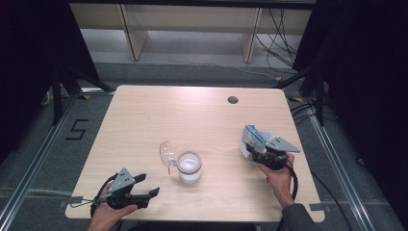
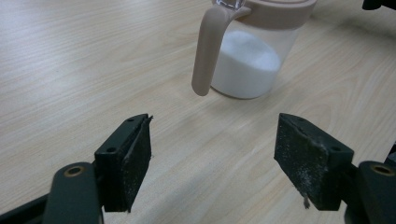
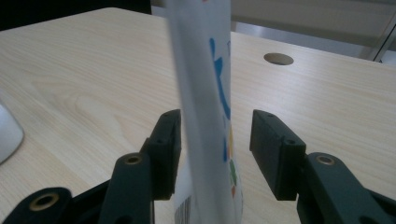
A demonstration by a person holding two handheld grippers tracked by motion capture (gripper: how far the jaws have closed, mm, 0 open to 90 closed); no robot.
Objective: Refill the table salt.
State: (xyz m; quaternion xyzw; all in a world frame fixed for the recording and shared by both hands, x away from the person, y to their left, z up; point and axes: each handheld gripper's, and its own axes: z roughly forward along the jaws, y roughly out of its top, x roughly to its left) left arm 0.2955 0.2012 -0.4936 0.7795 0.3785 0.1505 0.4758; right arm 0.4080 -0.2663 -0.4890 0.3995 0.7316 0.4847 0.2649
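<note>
Right hand-held gripper (image 1: 254,153) positioned at the right side of the table (image 1: 144,115), near the right edge. Jaws apart, a white bag (image 1: 253,139) with blue print standing between them. In the right gripper view the bag (image 3: 205,93) rises upright in the gap, just beside or against the left pad (image 3: 169,140) and clear of the right pad; no squeeze visible. Not gripping. Bag base resting on the table, barcode visible low on its near face.

Left hand-held gripper (image 1: 144,185) at the near left of the table, held level, pointing toward the centre. Jaws wide apart in the left gripper view (image 2: 212,154), with bare table between them. White dust noted on the right pad (image 2: 308,158).

Jar (image 1: 189,167) standing upright near the table centre, between the two grippers and well apart from the bag. Clear wall, white powder inside, beige collar and beige handle (image 2: 208,49). Clear lid (image 1: 167,153) flipped open, tilted up at the jar's left side.

Round hole (image 1: 233,100) in the table toward the far right.
</note>
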